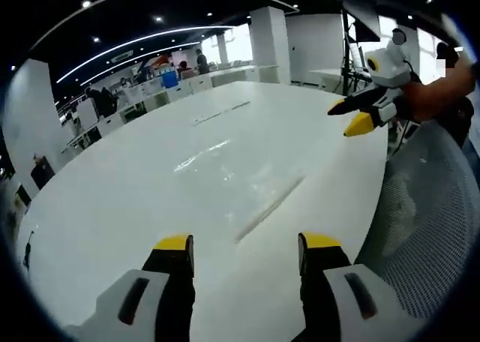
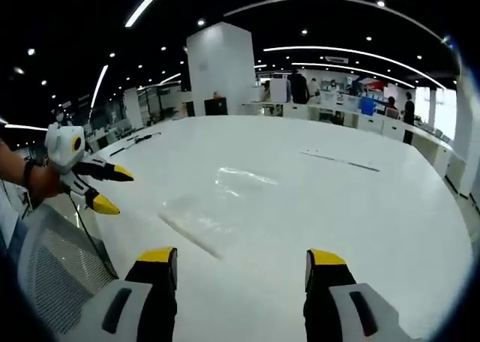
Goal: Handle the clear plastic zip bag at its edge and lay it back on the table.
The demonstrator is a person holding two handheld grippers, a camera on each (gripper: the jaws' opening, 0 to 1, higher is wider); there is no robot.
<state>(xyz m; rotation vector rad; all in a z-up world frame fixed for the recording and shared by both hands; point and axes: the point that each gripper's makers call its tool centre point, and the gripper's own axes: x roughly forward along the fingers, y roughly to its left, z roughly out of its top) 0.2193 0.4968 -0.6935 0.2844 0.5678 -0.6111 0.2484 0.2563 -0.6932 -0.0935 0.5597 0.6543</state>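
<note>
a wide white worktop (image 1: 150, 199) stretches ahead in a large open-plan office; the clear plastic zip bag (image 1: 240, 181) lies flat on it, nearly transparent, its straight zip edge towards the left gripper; in the right gripper view the same bag (image 2: 210, 207) rests in front of and a little left of the jaws; nothing touches it; the left gripper (image 1: 246, 253) hovers over the worktop near the bag with its yellow-tipped jaws spread apart and nothing between them; the right gripper (image 2: 244, 267) likewise hangs with its jaws wide apart and bare; a grey mesh chair back (image 1: 427, 222) stands at the worktop's edge beside the left gripper, close to the bag's side; a dark thin strip (image 2: 341, 161) lies farther off on the worktop; white pillars (image 2: 221, 68), desks and distant people fill the background.
</note>
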